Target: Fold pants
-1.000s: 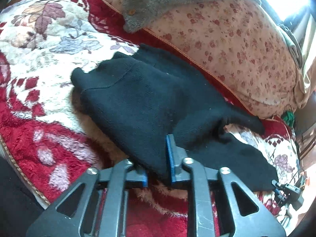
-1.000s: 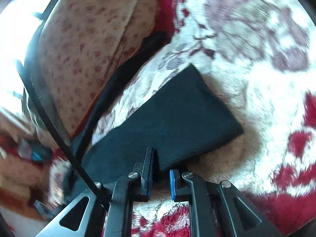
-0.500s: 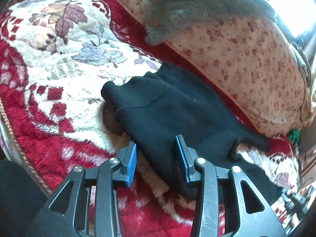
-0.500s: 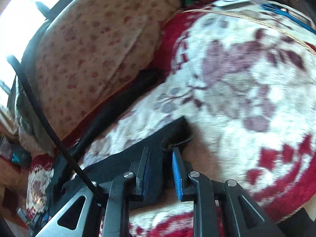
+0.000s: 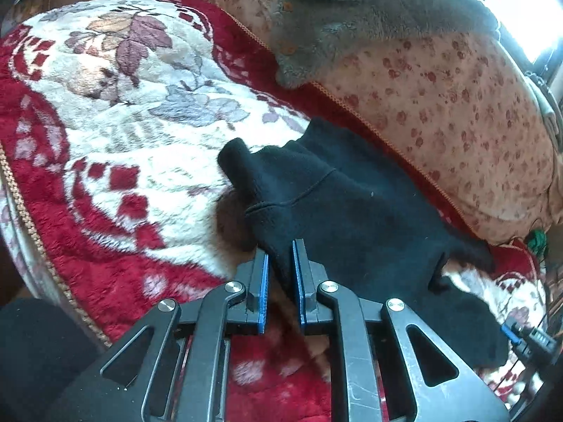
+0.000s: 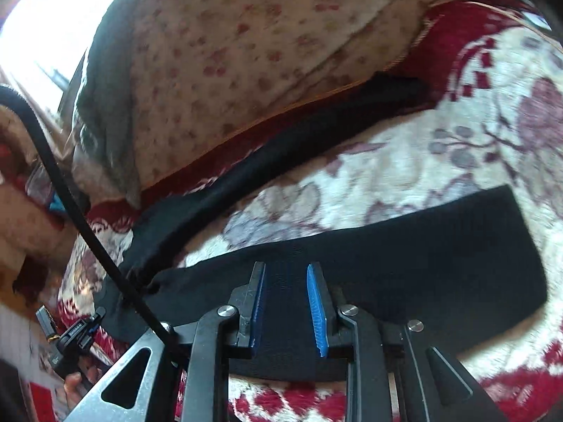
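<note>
Black knit pants (image 5: 352, 211) lie across a red and white floral blanket (image 5: 123, 123). The waistband points left and its near corner is bunched and raised off the blanket. My left gripper (image 5: 280, 256) is at that corner, its jaws closing, and the blue pads pinch the waistband edge. In the right wrist view one pant leg (image 6: 422, 246) lies flat across the blanket, and the other leg (image 6: 299, 140) runs along the quilt's edge. My right gripper (image 6: 286, 267) hovers over the flat leg, open, its pads touching nothing.
A pink flowered quilt (image 5: 440, 105) bulges along the far side of the blanket, with a grey fuzzy garment (image 5: 352, 10) draped on top. The blanket's corded edge (image 5: 28, 218) drops off at the near left. A black cable (image 6: 70, 204) crosses the right wrist view.
My left gripper slid left along the waist, opened, then closed on the waistband corner. My right gripper let go of the pant leg, rolled and drew back; the leg now lies flat.
</note>
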Available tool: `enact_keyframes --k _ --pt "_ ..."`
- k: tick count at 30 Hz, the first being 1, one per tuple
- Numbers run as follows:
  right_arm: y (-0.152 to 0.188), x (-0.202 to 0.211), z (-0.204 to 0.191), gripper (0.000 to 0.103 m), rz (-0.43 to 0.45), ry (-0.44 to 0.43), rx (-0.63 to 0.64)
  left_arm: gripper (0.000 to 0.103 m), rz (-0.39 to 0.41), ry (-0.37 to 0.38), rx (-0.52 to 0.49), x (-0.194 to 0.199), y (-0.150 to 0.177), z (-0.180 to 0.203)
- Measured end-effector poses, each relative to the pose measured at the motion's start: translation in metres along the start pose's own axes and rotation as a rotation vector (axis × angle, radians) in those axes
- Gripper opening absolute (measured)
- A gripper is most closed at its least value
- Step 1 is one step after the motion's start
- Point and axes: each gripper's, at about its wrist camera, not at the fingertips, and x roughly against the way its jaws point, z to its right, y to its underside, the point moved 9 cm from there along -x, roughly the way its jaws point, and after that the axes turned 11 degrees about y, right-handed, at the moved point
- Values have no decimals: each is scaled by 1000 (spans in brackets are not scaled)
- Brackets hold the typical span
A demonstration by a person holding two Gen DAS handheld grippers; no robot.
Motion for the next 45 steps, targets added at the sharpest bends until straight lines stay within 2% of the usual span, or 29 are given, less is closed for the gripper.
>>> enact_keyframes --k 6,8,11,13,14,15,17,21,24,26,29,32,38,45 --pt "14 -38 -5 25 -105 13 36 15 9 -41 1 9 -4 2" --pt "15 -39 -5 26 -100 9 45 15 40 -73 -33 18 -11 6" --pt "10 -35 -2 26 -104 -17 23 16 95 -77 -81 32 -24 18" --pt "2 -31 2 27 -87 -7 16 34 117 -49 -104 37 -32 30" --pt "-2 -30 4 27 -81 -1 17 49 126 -20 -114 38 -36 38" --pt "-6 -29 6 27 -75 2 14 56 134 12 -123 38 -39 45" --pt "-14 -27 10 28 -66 3 4 56 137 50 -147 33 -45 60" --pt "-34 -25 17 28 -48 8 5 56 35 124 -219 2 -46 95" --pt "-53 -28 17 29 -38 9 53 56 -61 187 -298 -27 -45 124" --pt "-70 -30 12 34 -27 -3 124 56 -123 234 -357 -43 -44 142" --pt "-88 -34 0 34 -30 -40 240 56 -208 300 -465 -68 -45 168" --pt "-104 -42 -15 35 -57 -55 404 56 -301 338 -566 -97 -48 186" --pt "-129 -69 -35 35 -105 -98 606 56 -489 405 -776 -151 -52 209" --pt "-148 -114 -36 37 -182 -44 821 56 -649 425 -975 -187 -50 215"
